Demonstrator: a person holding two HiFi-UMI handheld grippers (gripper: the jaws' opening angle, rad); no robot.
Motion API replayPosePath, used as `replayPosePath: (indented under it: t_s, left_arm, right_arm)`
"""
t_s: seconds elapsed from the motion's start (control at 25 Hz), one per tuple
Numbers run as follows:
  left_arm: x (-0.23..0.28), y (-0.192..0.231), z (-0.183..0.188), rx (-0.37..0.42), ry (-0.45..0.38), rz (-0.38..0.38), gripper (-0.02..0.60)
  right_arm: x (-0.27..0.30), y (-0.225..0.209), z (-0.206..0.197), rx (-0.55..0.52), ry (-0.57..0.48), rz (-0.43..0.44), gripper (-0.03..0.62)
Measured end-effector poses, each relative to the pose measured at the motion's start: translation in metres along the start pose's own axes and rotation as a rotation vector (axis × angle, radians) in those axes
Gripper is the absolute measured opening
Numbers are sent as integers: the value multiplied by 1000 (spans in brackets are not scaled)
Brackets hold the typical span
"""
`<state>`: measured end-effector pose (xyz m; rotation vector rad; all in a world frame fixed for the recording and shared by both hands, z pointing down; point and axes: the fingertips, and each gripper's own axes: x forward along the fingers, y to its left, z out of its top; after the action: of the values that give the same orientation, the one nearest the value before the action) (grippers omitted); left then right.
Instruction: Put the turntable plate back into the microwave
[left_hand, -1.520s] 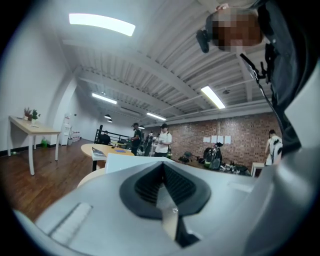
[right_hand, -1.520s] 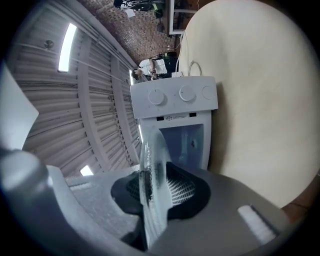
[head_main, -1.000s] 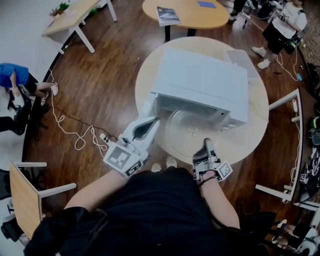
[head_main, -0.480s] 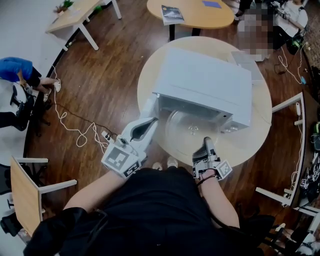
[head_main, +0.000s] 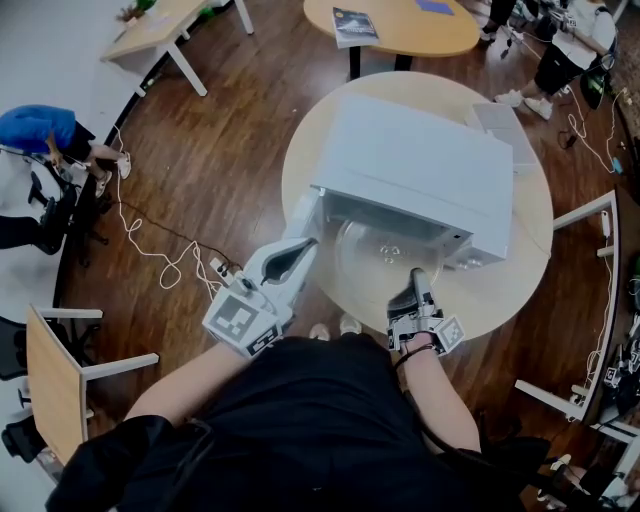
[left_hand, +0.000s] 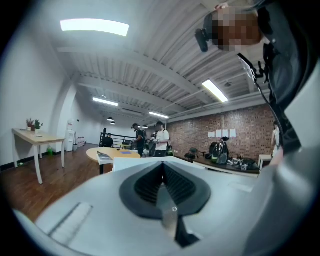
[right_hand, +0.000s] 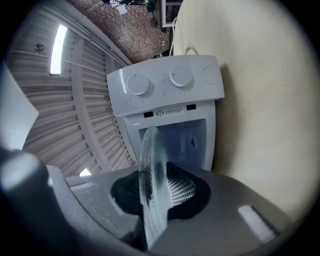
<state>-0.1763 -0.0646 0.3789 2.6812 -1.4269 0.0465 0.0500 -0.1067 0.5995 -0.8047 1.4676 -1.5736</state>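
The white microwave (head_main: 420, 170) stands on a round wooden table (head_main: 500, 290), its door (head_main: 303, 213) swung open to the left. The clear glass turntable plate (head_main: 375, 255) lies flat in front of the opening, its far part under the cavity's roof. My right gripper (head_main: 417, 277) is shut on the plate's near rim. In the right gripper view the plate (right_hand: 152, 165) shows edge-on between the pads, with the microwave's knobs (right_hand: 165, 82) and cavity (right_hand: 192, 142) ahead. My left gripper (head_main: 303, 247) is shut and empty just below the door; whether it touches the door I cannot tell.
A flat white thing (head_main: 500, 125) lies behind the microwave. Another round table (head_main: 400, 30) with a book stands beyond. Cables (head_main: 150, 250) trail on the wood floor at left, chairs stand at both sides, and people (left_hand: 160, 140) stand far back.
My right gripper has moved the plate slightly further toward the microwave's opening. The left gripper has stayed by the door.
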Motion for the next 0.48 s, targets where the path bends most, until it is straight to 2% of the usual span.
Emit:
replayPosePath:
  t_s: [0.48]
  left_arm:
    - [7,4,-3,1,21,5,6]
  right_arm:
    - [14,-6,4,12,6,-2,53]
